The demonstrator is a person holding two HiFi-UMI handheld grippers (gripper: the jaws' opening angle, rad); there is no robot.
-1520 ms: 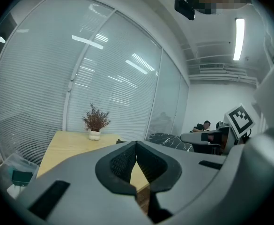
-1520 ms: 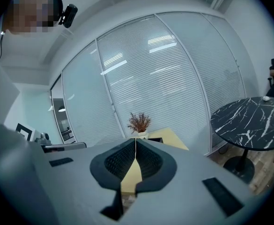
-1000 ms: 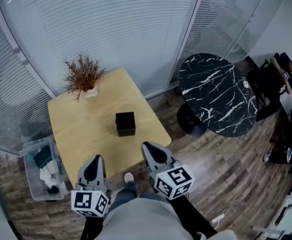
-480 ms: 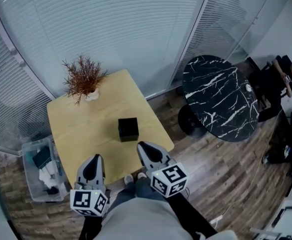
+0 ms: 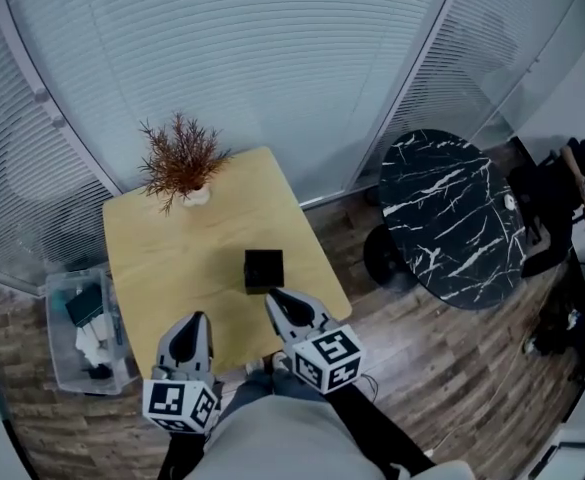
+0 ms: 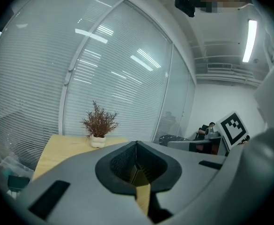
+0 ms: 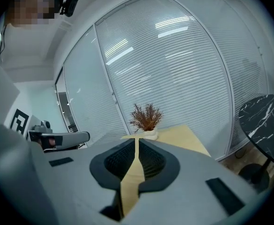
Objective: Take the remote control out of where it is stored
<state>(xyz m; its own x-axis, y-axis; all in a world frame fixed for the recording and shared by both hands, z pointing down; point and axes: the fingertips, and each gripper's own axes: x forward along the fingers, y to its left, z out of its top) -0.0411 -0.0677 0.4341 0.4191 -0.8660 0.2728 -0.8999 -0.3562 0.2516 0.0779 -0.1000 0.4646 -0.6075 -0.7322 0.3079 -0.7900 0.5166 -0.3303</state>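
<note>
Both grippers empty: left gripper (image 5: 192,318) and right gripper (image 5: 274,296) have jaws pressed together, near black box (image 5: 263,269) on wooden table (image 5: 172,258). Remote control not visible — likely inside box. Expect light, stiff, slick plastic; pinch across long edges mid-length — other gripper steadying box.
</note>
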